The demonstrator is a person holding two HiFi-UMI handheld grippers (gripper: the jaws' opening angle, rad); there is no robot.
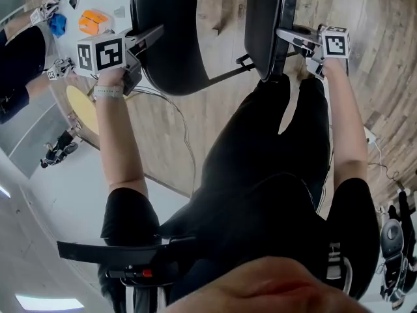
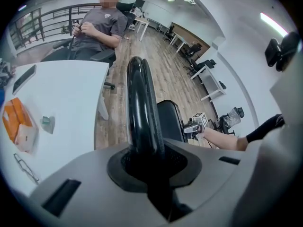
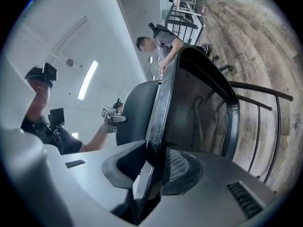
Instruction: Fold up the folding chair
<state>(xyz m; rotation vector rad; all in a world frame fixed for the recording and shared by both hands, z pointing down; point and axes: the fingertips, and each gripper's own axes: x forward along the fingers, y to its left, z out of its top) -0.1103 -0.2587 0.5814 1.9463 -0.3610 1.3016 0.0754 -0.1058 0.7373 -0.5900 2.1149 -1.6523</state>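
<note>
In the head view the black folding chair stands in front of me, with its backrest (image 1: 171, 41) at left and its seat (image 1: 266, 21) tipped up on edge at right. My left gripper (image 1: 153, 36) is shut on the backrest's rim, which runs as a black bar (image 2: 141, 108) between its jaws (image 2: 151, 160). My right gripper (image 1: 287, 36) is shut on the seat's thin edge (image 3: 160, 122), which passes between its pads (image 3: 156, 167). The right gripper view shows the seat's underside (image 3: 201, 110) and the black tube legs (image 3: 258, 109).
A white table (image 2: 66, 93) stands to the left, with an orange box (image 2: 18, 123) and a phone (image 2: 23, 78) on it. A person (image 2: 97, 30) sits behind it. A cable (image 1: 186, 135) lies on the wooden floor (image 1: 215, 113). Desks and office chairs stand farther back.
</note>
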